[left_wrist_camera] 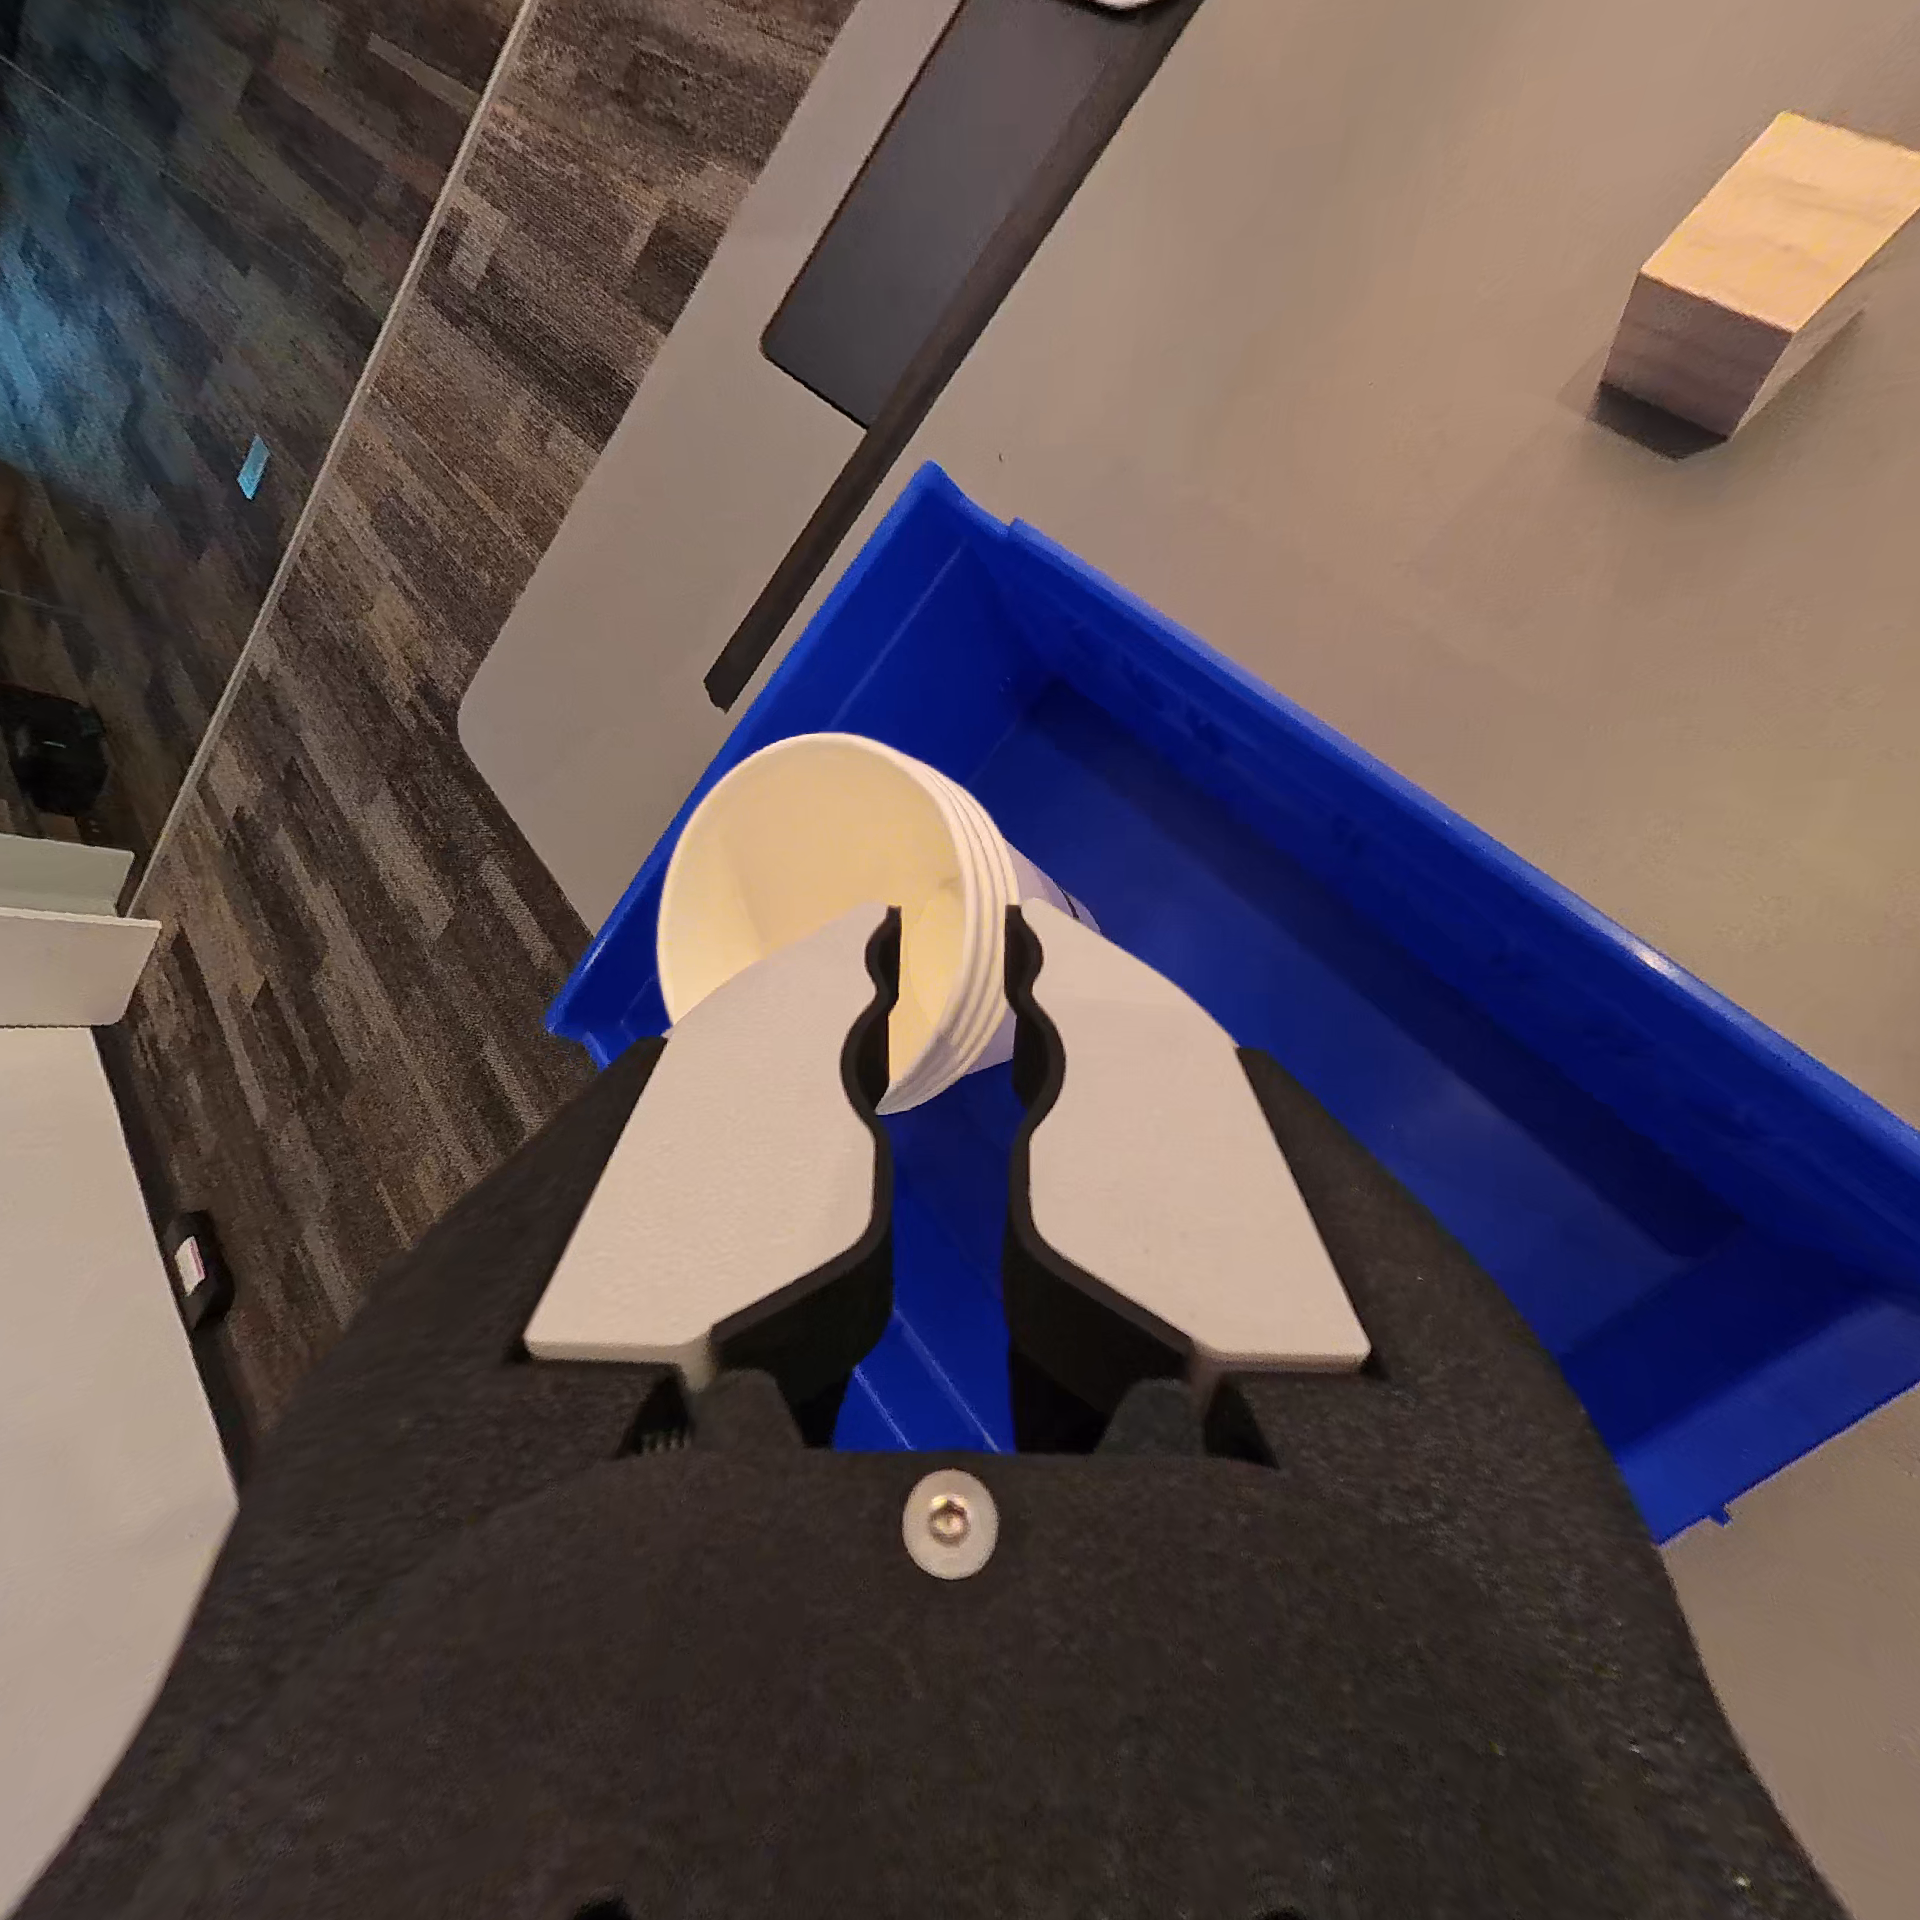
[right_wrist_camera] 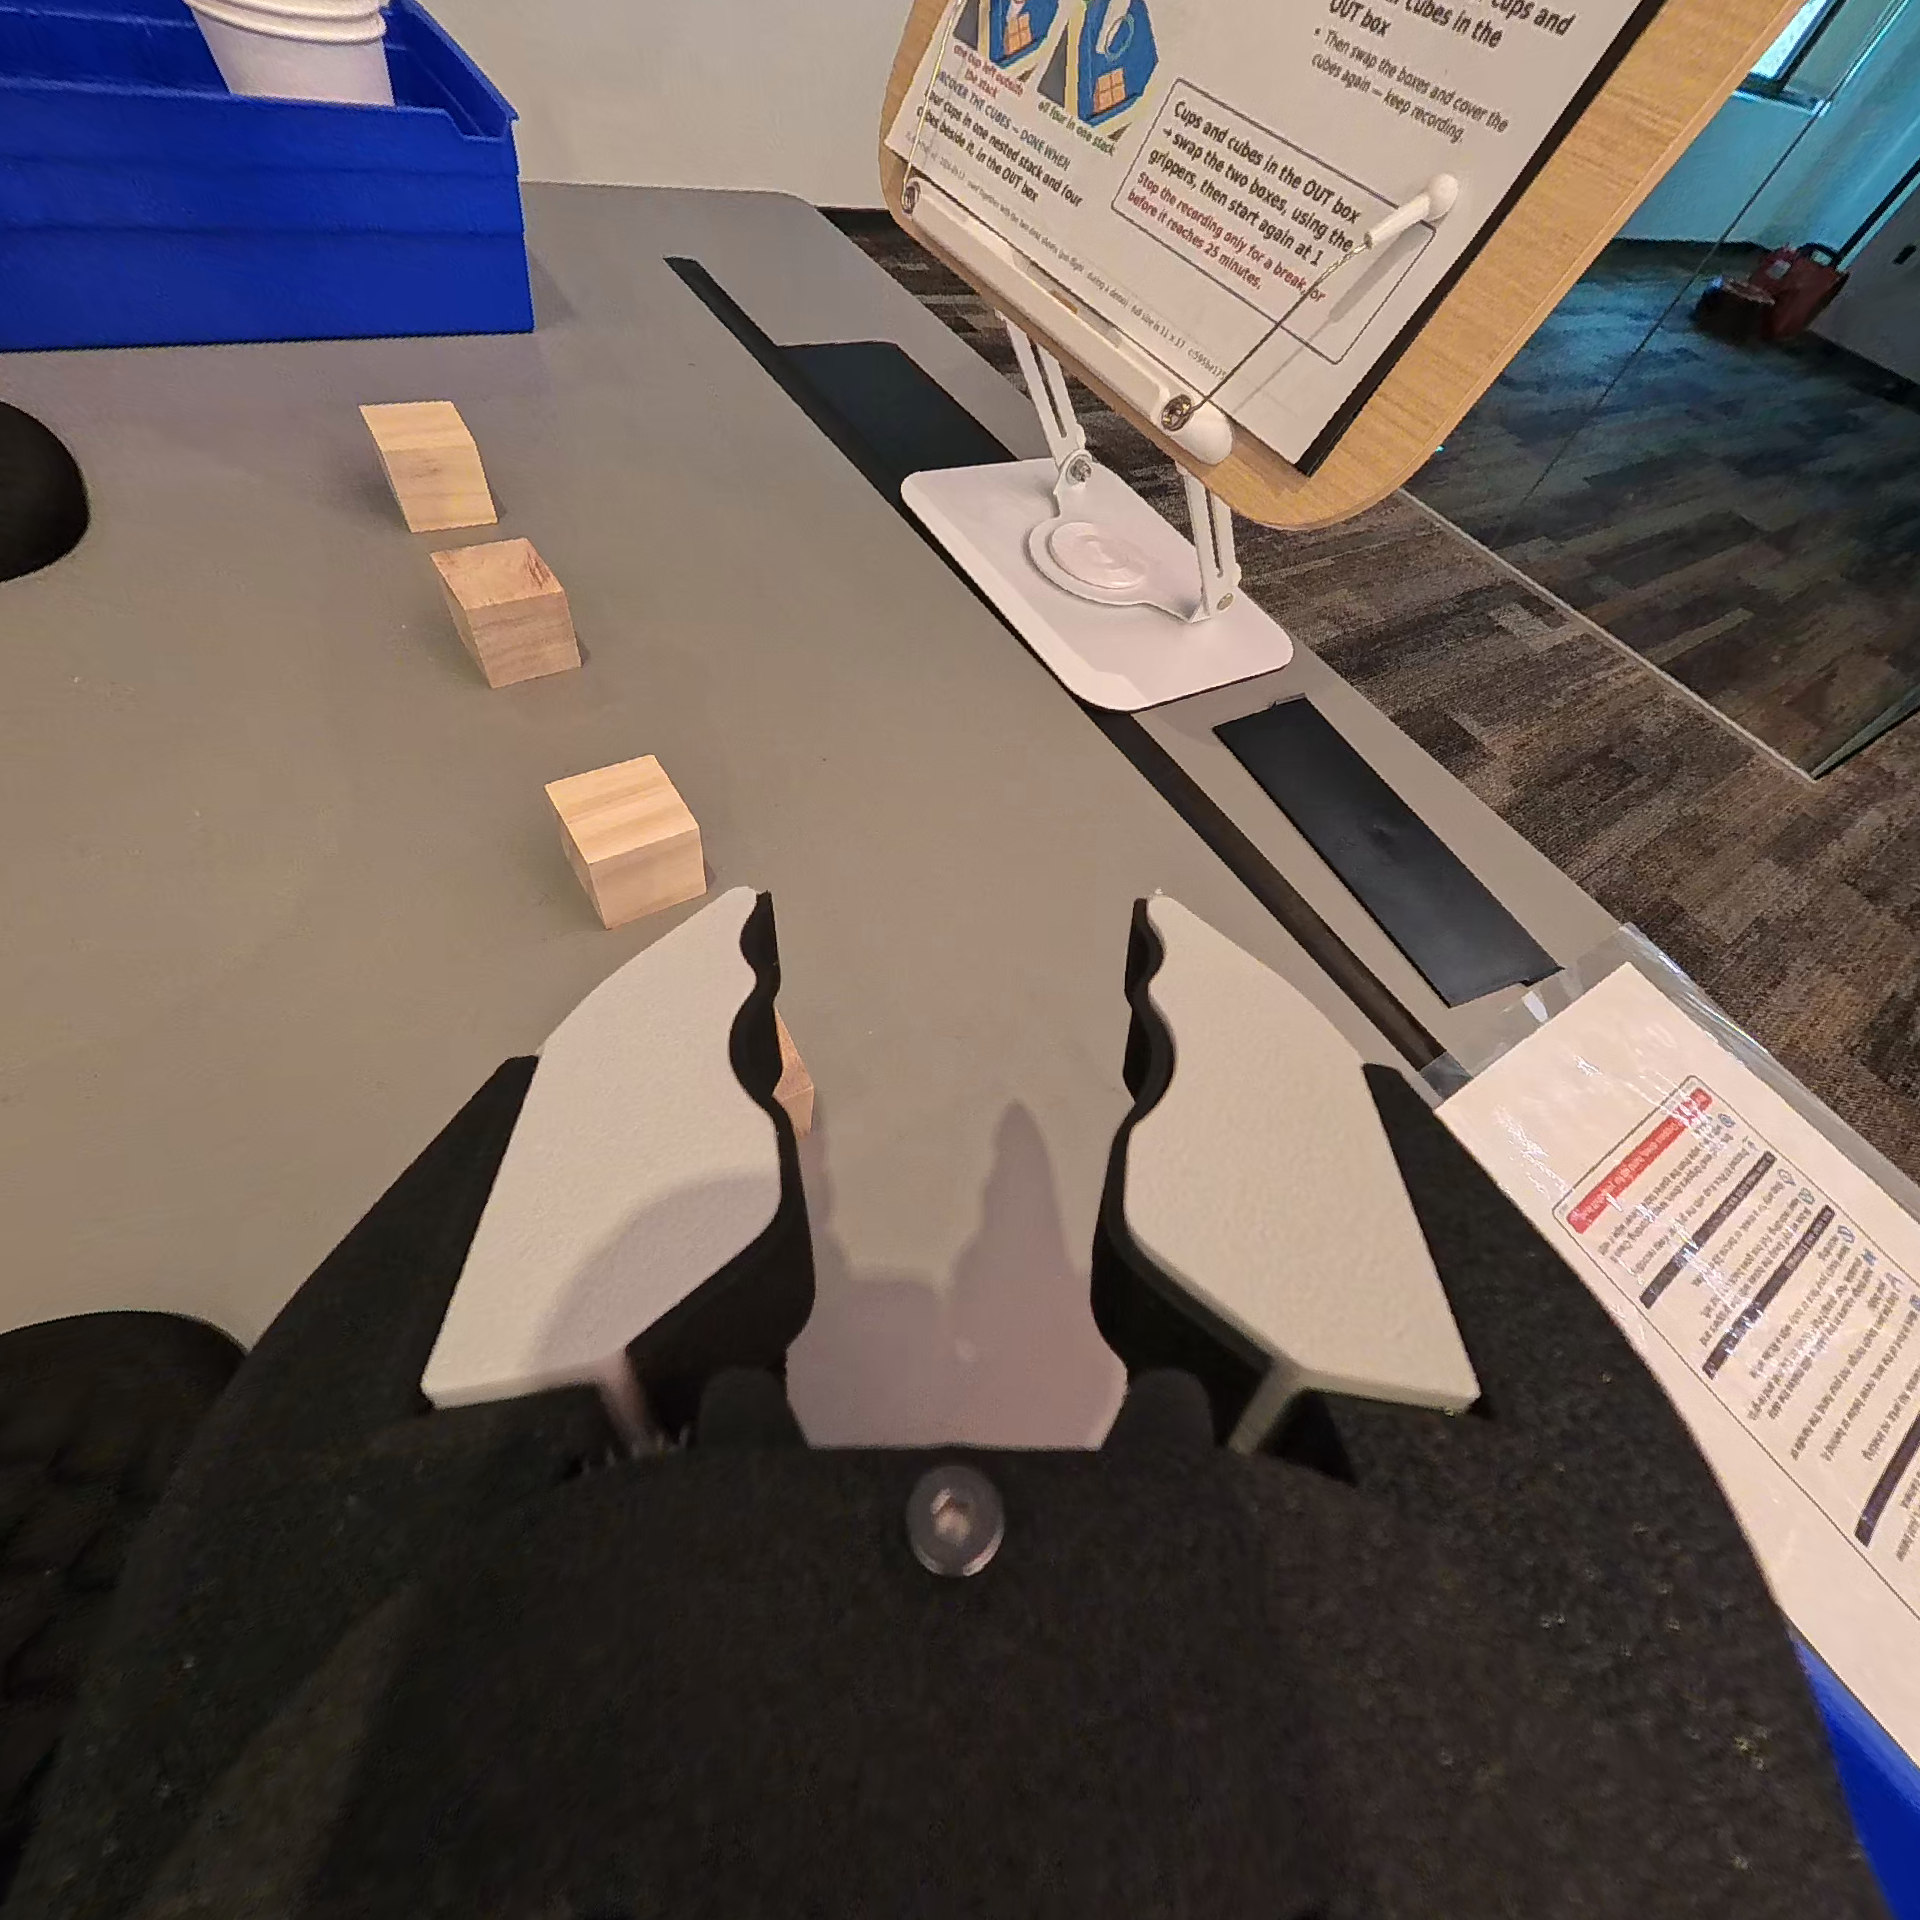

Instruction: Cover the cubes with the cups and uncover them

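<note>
My left gripper [left_wrist_camera: 954, 914] is shut on the rims of a nested stack of white paper cups [left_wrist_camera: 821, 894], one finger inside the mouth and one outside, over the blue bin [left_wrist_camera: 1351, 935]. The stack also shows in the right wrist view [right_wrist_camera: 296, 47], standing in the bin [right_wrist_camera: 260, 208]. One wooden cube [left_wrist_camera: 1756, 291] lies on the grey table beyond the bin. In the right wrist view, wooden cubes stand in a row: a far one [right_wrist_camera: 428, 465], a second [right_wrist_camera: 507, 611], a third [right_wrist_camera: 627, 837], and one mostly hidden behind the left finger [right_wrist_camera: 793, 1081]. My right gripper [right_wrist_camera: 951, 914] is open and empty above the table.
A tilted board with an instruction sheet on a white stand [right_wrist_camera: 1101, 582] sits at the table's far edge. A laminated sheet [right_wrist_camera: 1714, 1299] lies at the right. A black strip [left_wrist_camera: 914, 208] runs along the table's back edge. Carpeted floor lies beyond.
</note>
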